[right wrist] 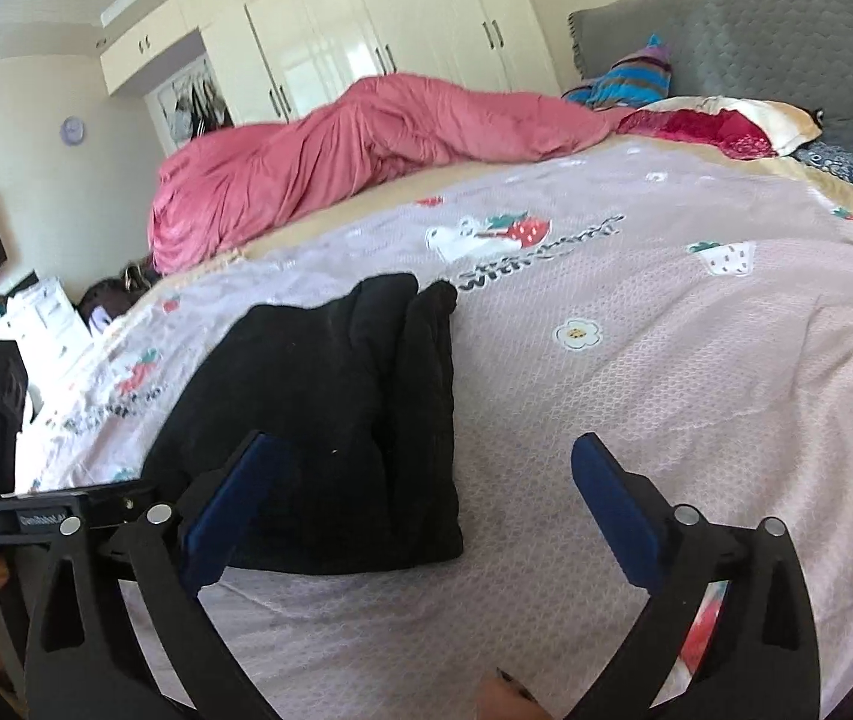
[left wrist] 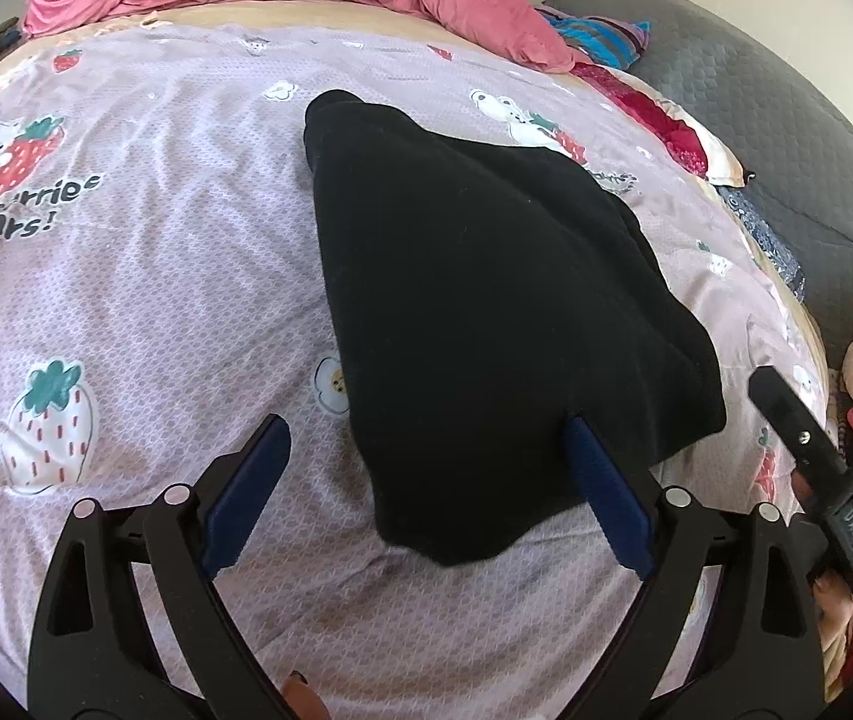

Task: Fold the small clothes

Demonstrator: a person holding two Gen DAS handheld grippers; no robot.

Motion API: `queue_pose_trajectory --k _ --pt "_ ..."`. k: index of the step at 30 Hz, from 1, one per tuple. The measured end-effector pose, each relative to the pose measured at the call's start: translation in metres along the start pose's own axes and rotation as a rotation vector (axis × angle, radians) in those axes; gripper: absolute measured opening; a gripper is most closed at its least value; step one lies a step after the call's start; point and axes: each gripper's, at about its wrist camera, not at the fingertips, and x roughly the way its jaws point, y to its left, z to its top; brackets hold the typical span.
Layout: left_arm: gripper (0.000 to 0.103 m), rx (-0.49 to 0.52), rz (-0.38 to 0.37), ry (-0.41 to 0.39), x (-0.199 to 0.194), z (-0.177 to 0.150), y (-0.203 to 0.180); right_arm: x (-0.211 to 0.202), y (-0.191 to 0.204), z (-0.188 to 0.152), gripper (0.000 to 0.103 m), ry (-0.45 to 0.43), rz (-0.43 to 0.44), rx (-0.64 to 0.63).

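Bedspread (right wrist: 666,330) open right of black garment (right wrist: 330,408); pink duvet (right wrist: 318,162) blocks far side.

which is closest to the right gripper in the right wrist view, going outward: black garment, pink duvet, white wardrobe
1. black garment, lying folded right by the right gripper, on its left side
2. pink duvet, bunched across the far side of the bed
3. white wardrobe, against the back wall

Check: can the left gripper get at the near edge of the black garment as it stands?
Probably yes. The left gripper is open right over the near edge of the black garment, which lies flat on the bedspread; nothing covers it. The right gripper is open too, off to the side.
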Motion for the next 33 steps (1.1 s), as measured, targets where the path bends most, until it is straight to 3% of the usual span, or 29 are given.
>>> queue_pose_trajectory --k 8,16,24,33 --pt "0.094 0.008 0.008 -0.040 -0.025 -0.014 -0.002 -0.028 0.008 -0.013 0.099 -0.030 -0.031 0.011" --pt "0.094 0.019 0.030 -0.112 -0.060 -0.036 -0.003 -0.063 0.039 -0.022 0.099 -0.094 -0.081 -0.094" --pt "0.094 0.029 0.056 -0.198 -0.097 -0.062 0.000 -0.098 0.056 -0.034 0.099 -0.135 -0.080 -0.128" --pt "0.094 0.037 0.067 -0.226 -0.116 -0.091 0.010 -0.124 0.058 -0.055 0.099 -0.129 -0.079 -0.102"
